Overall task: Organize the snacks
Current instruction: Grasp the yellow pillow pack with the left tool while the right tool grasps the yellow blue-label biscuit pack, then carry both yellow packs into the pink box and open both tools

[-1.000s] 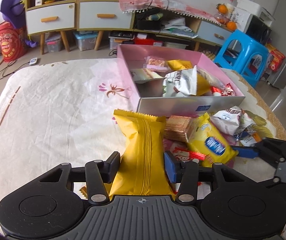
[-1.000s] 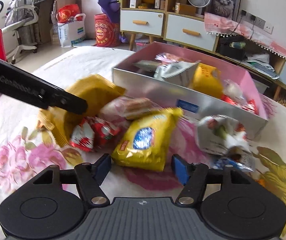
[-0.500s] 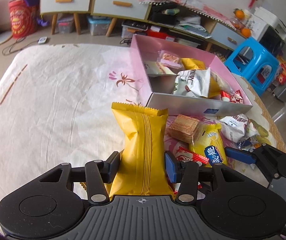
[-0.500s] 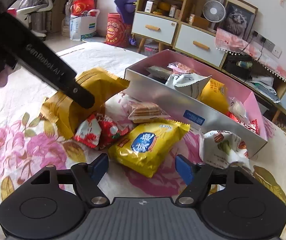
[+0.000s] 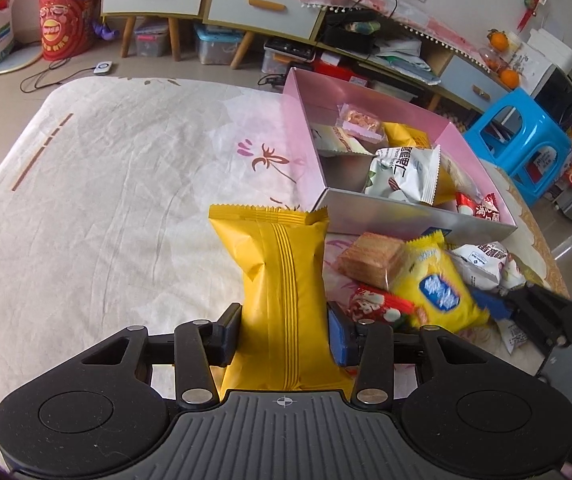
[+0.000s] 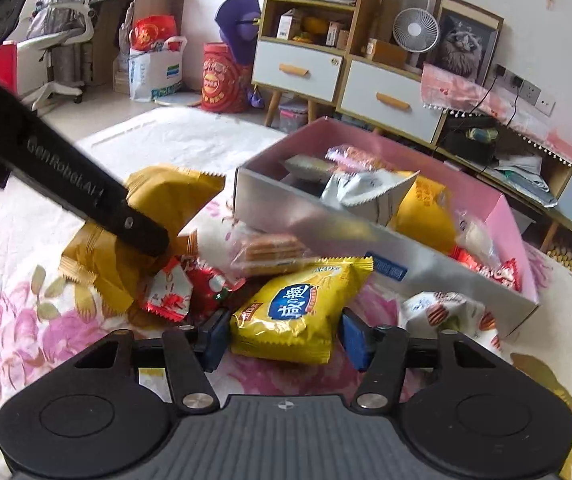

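Since a second ago: right hand-held gripper (image 6: 286, 338) has been narrowing around the yellow-blue packet (image 6: 300, 312); left hand-held gripper (image 5: 283, 334) holds the orange packet (image 5: 275, 276) upright, tightening. Pink box (image 5: 306, 152) lies far-right of the orange packet, its long axis pointing away; loose snacks between.
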